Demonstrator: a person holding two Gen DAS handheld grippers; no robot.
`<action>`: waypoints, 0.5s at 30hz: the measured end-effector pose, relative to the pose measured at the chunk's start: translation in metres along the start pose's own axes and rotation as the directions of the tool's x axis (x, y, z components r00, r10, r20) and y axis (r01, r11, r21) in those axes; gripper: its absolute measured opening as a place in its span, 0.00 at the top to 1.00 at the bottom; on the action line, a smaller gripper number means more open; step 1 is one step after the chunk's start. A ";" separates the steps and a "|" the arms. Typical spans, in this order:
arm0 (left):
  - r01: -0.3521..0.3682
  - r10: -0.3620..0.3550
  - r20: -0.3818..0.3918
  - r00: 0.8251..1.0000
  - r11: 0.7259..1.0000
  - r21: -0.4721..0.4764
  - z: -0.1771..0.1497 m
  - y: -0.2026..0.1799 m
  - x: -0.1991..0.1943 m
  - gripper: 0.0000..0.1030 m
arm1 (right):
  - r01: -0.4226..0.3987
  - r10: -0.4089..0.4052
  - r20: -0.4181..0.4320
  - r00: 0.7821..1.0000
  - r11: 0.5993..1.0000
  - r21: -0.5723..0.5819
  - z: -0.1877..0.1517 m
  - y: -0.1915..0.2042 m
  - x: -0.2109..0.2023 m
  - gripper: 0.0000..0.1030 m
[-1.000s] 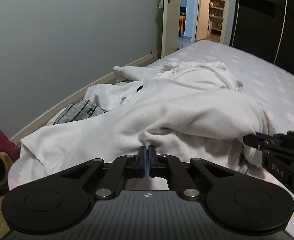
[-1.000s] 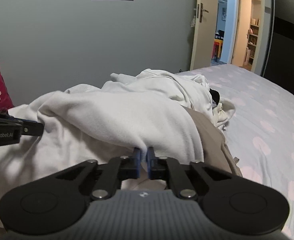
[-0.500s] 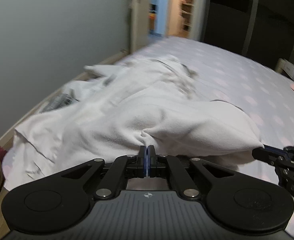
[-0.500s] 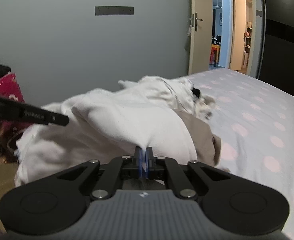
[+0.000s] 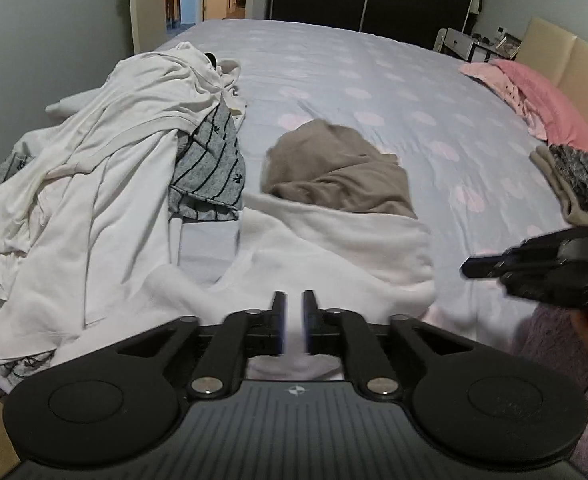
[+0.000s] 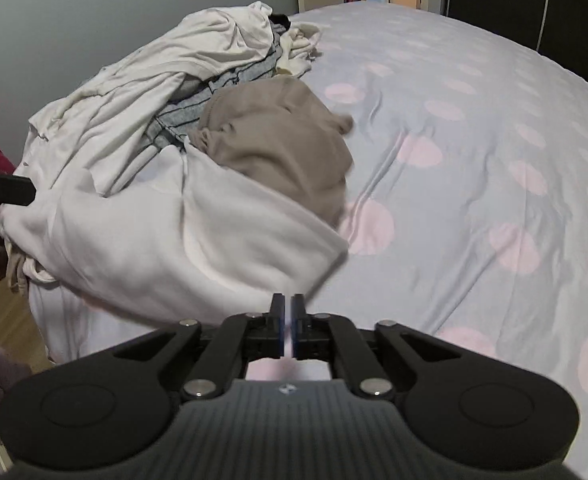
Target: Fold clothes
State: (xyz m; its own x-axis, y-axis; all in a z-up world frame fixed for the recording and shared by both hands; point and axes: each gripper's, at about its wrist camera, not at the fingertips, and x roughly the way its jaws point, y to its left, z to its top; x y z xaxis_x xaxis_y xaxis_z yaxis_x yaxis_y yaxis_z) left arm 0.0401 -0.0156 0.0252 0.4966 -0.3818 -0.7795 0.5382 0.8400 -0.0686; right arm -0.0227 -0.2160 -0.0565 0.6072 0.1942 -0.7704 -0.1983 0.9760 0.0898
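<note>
Here, in the left wrist view, the left claw [image 5: 293, 312] stands slightly parted above the white garment [image 5: 334, 248]; its jaws have just been opening, and nothing is pinched between them, the cloth lying below the tips. That garment lies spread on the bed [image 5: 374, 80], half covering a brown garment [image 5: 334, 168]. To its left sits a heap of white clothes [image 5: 94, 152] with a grey striped piece [image 5: 210, 168] tucked in it. At the right edge the right claw [image 5: 490, 266] shows blurred and partly cut off, so its grip cannot be read there. Pink clothes [image 5: 534, 88] lie at the far right, near the headboard.

In the right wrist view, the right claw [image 6: 287, 320] has only a thin slit between its jaws. A corner of the white garment [image 6: 194, 232] reaches the tips, but motion blur hides whether it is pinched. The left claw [image 6: 14, 190] is cut off at the left edge, just beside the garment's far end.
</note>
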 end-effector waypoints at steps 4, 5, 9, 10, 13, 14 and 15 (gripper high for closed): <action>-0.035 0.035 -0.014 0.999 0.999 0.003 0.003 0.004 0.021 0.56 | -0.030 0.029 0.053 0.998 0.999 0.019 0.012 0.001 -0.002 0.73; -0.031 0.031 -0.017 0.999 1.000 -0.001 0.005 0.005 0.026 0.53 | -0.030 0.029 0.058 0.998 0.999 0.027 0.015 0.000 0.001 0.71; -0.007 0.006 -0.033 0.999 1.000 -0.025 0.015 0.004 0.048 0.50 | -0.038 0.033 0.075 0.997 0.996 0.076 0.029 -0.006 0.013 0.66; 0.003 -0.005 -0.035 0.999 0.999 -0.042 0.019 0.004 0.055 0.49 | -0.040 0.033 0.081 0.996 0.995 0.088 0.033 -0.007 0.016 0.64; 0.028 -0.034 -0.052 0.998 0.994 -0.105 0.032 0.004 0.079 0.46 | -0.042 0.031 0.111 0.993 0.995 0.095 0.050 -0.005 0.028 0.50; 0.031 -0.039 -0.062 0.997 0.991 -0.127 0.035 0.004 0.088 0.46 | -0.043 0.031 0.120 0.992 0.995 0.094 0.056 -0.005 0.032 0.43; 0.027 -0.039 -0.076 0.996 0.988 -0.150 0.038 0.005 0.097 0.46 | -0.044 0.032 0.128 0.991 0.995 0.093 0.062 -0.004 0.037 0.39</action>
State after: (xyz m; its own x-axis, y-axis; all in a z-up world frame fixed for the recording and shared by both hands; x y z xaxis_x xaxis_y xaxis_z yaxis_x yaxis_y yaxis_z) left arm 0.1166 -0.0627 -0.0270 0.4224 -0.3836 -0.8212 0.4429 0.8778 -0.1823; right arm 0.0481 -0.2069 -0.0461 0.6938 0.2367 -0.6801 -0.1530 0.9713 0.1820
